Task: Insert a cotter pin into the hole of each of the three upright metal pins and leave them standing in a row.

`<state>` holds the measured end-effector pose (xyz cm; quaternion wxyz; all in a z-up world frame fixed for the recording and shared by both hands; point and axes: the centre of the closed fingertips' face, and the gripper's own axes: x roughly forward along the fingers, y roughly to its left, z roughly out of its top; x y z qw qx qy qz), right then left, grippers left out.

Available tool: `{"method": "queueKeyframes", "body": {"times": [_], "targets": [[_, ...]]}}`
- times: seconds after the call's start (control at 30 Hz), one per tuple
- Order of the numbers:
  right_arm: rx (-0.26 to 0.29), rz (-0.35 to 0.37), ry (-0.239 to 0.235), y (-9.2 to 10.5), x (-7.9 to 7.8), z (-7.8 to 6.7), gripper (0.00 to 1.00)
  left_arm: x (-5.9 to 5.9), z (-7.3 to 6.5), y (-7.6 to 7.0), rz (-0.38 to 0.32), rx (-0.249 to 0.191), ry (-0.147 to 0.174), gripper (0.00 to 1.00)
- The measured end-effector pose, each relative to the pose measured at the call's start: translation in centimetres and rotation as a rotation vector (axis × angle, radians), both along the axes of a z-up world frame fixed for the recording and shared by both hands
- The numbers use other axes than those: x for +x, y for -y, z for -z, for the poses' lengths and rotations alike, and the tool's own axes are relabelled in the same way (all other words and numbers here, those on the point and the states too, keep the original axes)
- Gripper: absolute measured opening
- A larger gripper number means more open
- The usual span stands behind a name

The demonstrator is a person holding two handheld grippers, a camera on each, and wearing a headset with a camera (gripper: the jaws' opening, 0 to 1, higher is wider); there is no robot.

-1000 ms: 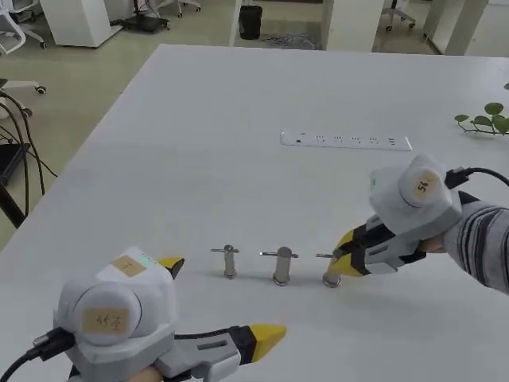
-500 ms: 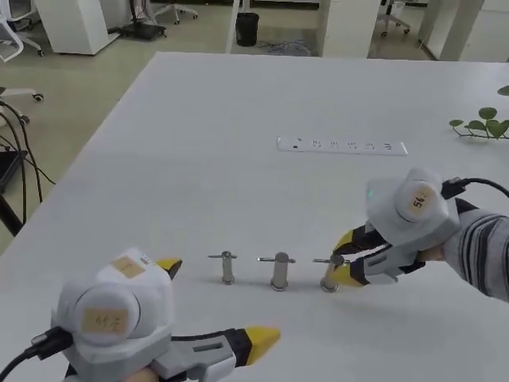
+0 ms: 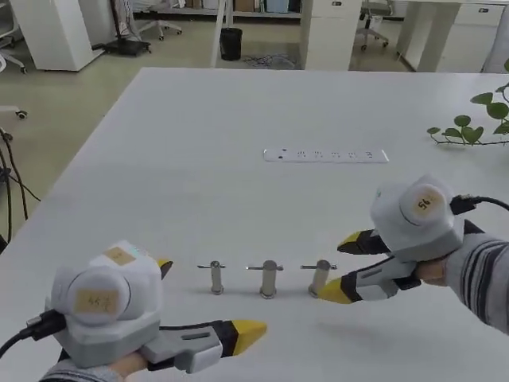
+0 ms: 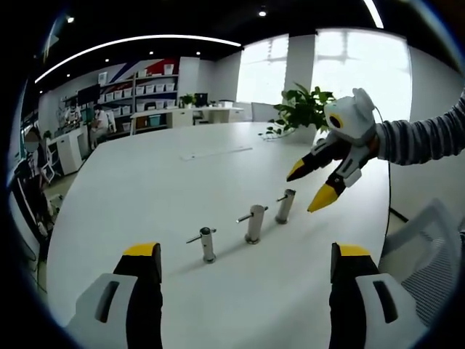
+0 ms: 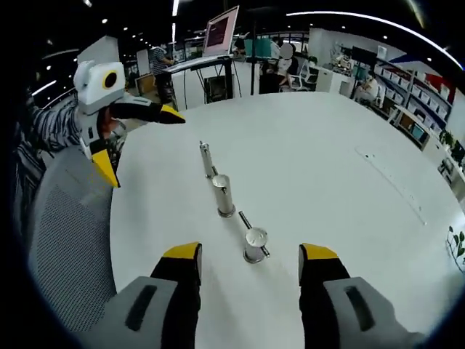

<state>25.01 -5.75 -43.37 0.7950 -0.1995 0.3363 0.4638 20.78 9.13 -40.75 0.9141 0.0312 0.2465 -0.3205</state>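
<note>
Three upright metal pins stand in a row on the white table: left pin [image 3: 216, 277], middle pin [image 3: 268, 279], right pin [image 3: 320, 277]. A thin cotter pin crosses the top of each. My right gripper [image 3: 340, 266] is open just right of the right pin, with its fingers clear of it. In its own view the near pin [image 5: 254, 243] stands just ahead of the open jaws. My left gripper [image 3: 205, 296] is open in front of the row and holds nothing. Its view shows the pins [image 4: 253, 223] ahead and the right gripper [image 4: 309, 185] beyond them.
A white power strip [image 3: 326, 155] lies further back on the table [image 3: 199, 159]. Plant leaves [image 3: 469, 127] hang in at the right edge. A grey mesh chair [image 5: 65, 240] stands by the table's near side.
The right gripper has opened, let go at the right pin and drawn back a little to the right. The head camera has tilted, shifting the whole picture.
</note>
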Motion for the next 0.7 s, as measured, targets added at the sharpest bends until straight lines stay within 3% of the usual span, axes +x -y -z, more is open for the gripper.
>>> {"method": "queueKeyframes", "body": {"times": [0.17,0.23,0.33,0.53,0.7], "targets": [[0.044,0.145,-0.049,0.9,-0.8,0.0,0.56,0.1,0.0,-0.1,0.001,0.001,-0.005,0.96],[0.066,0.161,0.008,1.1,-0.6,-0.4,0.57,0.1,0.0,-0.2,-0.004,-0.002,-0.004,0.96],[0.073,0.196,-0.002,1.6,-1.2,-0.3,0.57,0.1,0.0,-0.3,-0.005,-0.003,-0.004,0.96],[0.15,0.28,-0.006,1.7,-2.4,-0.5,0.61,-0.4,0.1,-0.6,-0.008,0.003,-0.008,0.96],[0.184,0.327,0.0,1.7,-3.3,-0.3,0.65,-0.6,0.0,-1.0,-0.037,-0.011,-0.005,0.93]]}}
